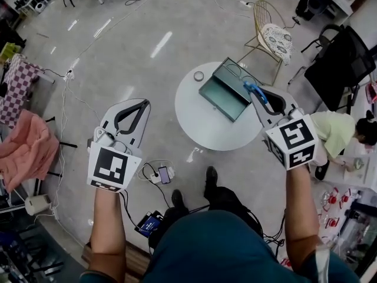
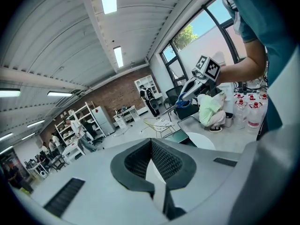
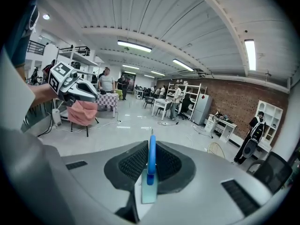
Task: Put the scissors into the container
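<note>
The right hand-held gripper is clamped on the scissors: in the right gripper view a blue handle loop stands upright between the pads, which pinch it from both sides. The left gripper view shows the blades pointing out and down from that grip towards the bench. The dark green container lies open on this round white bench, with a small ring near its far left corner. From the head view the scissors line up with the container's right end, though they appear to be held well above it, not inside. The left hand-held gripper is off to the side over the floor, with its pads closed together on nothing. The step in hand looks like the carry and lowering. To do it well, bring the blade tips down inside the walls first, turning the wrist so the scissors run along the container's long side (across it they may catch on the rim). Release only once they are low over the container's floor, so they settle without bouncing. The free hand-held gripper could steady the container's edge if it slides.
</note>
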Demonstrator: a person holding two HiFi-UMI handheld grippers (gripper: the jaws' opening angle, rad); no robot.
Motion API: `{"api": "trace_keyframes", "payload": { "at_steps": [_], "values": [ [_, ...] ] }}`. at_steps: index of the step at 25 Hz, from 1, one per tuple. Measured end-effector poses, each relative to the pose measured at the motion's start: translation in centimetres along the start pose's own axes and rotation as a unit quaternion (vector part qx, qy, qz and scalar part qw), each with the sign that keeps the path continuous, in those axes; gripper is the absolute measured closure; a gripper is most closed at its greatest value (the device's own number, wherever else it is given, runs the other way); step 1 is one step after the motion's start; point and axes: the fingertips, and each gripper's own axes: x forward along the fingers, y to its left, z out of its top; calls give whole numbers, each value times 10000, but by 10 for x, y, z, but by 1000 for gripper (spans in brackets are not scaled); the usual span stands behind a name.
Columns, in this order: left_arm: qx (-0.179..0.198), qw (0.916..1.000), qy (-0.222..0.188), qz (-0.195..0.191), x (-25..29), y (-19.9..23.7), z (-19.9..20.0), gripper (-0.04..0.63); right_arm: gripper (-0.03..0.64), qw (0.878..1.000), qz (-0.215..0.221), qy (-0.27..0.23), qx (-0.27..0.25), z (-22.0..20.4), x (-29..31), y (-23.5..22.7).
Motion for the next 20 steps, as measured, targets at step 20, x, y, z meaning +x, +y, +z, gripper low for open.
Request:
{"api": "trace_keyframes", "payload": {
  "at_steps": [20],
  "values": [
    [-216,9992,295,-143,64,-23,-63,578,563,9984,216,516,123,-97,90,-15]
  ]
}}
